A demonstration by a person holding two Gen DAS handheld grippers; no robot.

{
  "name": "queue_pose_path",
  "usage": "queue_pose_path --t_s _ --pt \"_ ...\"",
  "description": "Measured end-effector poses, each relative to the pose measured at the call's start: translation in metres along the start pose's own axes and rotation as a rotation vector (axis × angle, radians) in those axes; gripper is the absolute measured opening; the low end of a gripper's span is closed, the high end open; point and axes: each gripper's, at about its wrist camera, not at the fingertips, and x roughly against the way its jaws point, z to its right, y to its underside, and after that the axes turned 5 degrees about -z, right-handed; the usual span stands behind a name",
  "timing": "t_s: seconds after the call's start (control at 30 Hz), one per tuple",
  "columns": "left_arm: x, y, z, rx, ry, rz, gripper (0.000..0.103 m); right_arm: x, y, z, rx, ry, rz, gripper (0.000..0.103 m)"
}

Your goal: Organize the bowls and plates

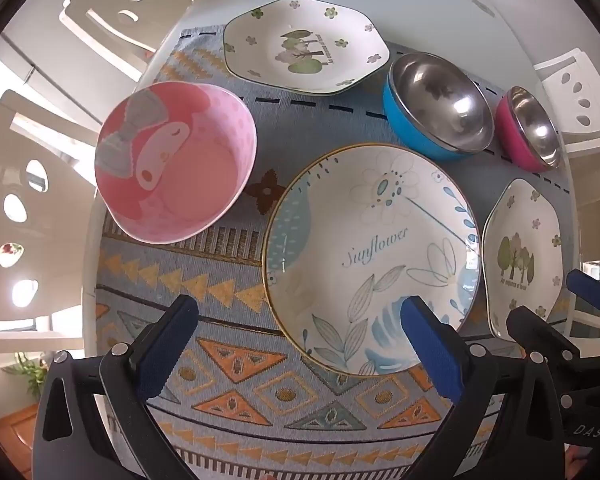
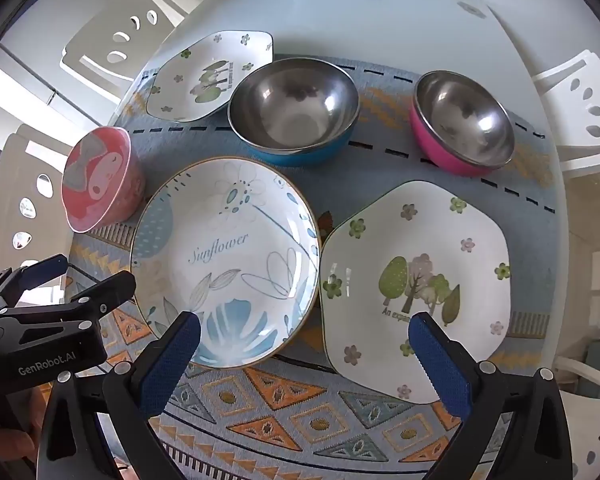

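Observation:
A round Sunflower plate (image 1: 372, 256) (image 2: 224, 264) lies mid-mat. Beside it on the right lies a hexagonal tree plate (image 2: 416, 288) (image 1: 524, 256); a second tree plate (image 1: 304, 44) (image 2: 204, 76) sits at the back. A pink cartoon bowl (image 1: 176, 164) (image 2: 100, 184) stands on the left, with a blue steel bowl (image 1: 436, 108) (image 2: 296, 112) and a pink steel bowl (image 1: 532, 132) (image 2: 464, 124) at the back right. My left gripper (image 1: 296, 344) hovers open above the mat and the Sunflower plate's near edge. Empty and open, my right gripper (image 2: 304, 360) hangs over the gap between the two front plates.
The dishes rest on a patterned blue mat (image 1: 236, 392) (image 2: 300, 420) on a round white table (image 2: 340, 16). White cut-out chairs (image 1: 112, 12) (image 2: 584, 108) ring the table. The other gripper shows at the edge of each view, the right gripper (image 1: 552, 304) and the left gripper (image 2: 68, 284).

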Motion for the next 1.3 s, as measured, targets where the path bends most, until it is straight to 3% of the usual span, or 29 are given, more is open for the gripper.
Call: queue_pose_path --t_s 0.23,0.57,1.3 --pt "-0.002 0.003 -0.003 0.003 0.01 0.024 0.101 -0.004 0.0 -0.002 -0.01 -0.005 -0.003 0.103" --pt "-0.006 0.004 -0.008 0.012 -0.005 0.005 0.101 -0.002 0.003 -0.01 -0.004 -0.034 -0.001 0.103" --pt "-0.007 0.008 -0.008 0.027 0.042 -0.034 0.101 -0.003 0.007 -0.015 -0.007 -0.047 -0.019 0.103"
